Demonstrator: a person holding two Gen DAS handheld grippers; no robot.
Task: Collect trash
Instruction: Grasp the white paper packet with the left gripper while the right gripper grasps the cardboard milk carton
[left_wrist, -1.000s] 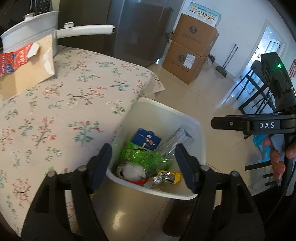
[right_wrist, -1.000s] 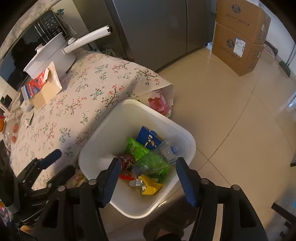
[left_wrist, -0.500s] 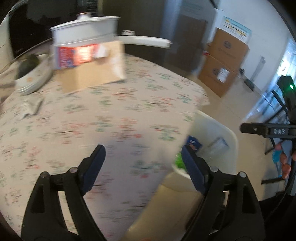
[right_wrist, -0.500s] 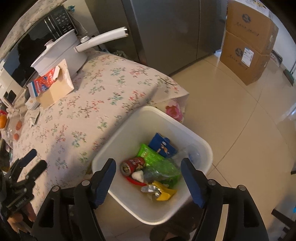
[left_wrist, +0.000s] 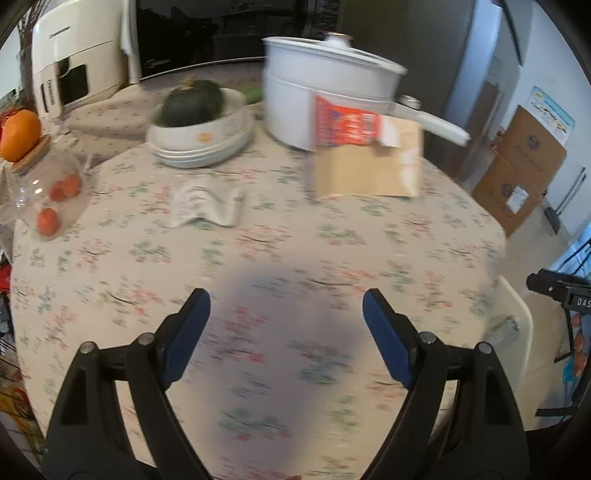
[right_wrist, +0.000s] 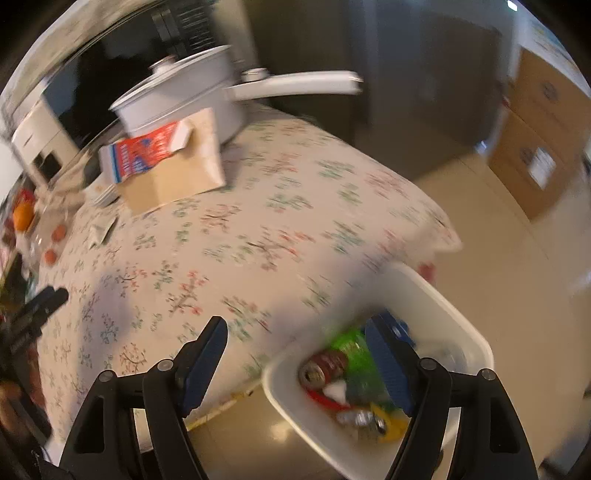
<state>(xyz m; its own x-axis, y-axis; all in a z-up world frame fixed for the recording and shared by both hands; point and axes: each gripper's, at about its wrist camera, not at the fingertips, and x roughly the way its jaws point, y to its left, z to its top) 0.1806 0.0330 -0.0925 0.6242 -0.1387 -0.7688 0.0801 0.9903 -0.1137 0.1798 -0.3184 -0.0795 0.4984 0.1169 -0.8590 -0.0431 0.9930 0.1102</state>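
Note:
My left gripper (left_wrist: 286, 306) hangs open over the floral tablecloth (left_wrist: 280, 251) with nothing between its fingers. Ahead of it lie a crumpled white paper (left_wrist: 207, 206) and a torn brown cardboard box with a red-and-white carton (left_wrist: 365, 162). My right gripper (right_wrist: 295, 332) stands over the table's edge and the white bin (right_wrist: 465, 325). Its jaws are opening and hold nothing. The bin holds a red can (right_wrist: 325, 365), green wrappers and other trash. The box (right_wrist: 166, 166) and the paper (right_wrist: 103, 229) also show in the right wrist view. The bin's rim (left_wrist: 519, 314) shows at the left view's right side.
A white lidded pot with a long handle (left_wrist: 325, 96) stands behind the box. A bowl with a dark green squash (left_wrist: 195, 107) and a glass jar topped by an orange (left_wrist: 44, 192) sit at the back left. Stacked cardboard boxes (left_wrist: 524, 166) stand on the tiled floor.
Both grippers have swung away from the bin toward the table. The left one now hangs fully over the tablecloth. Both pairs of jaws stand wider than before.

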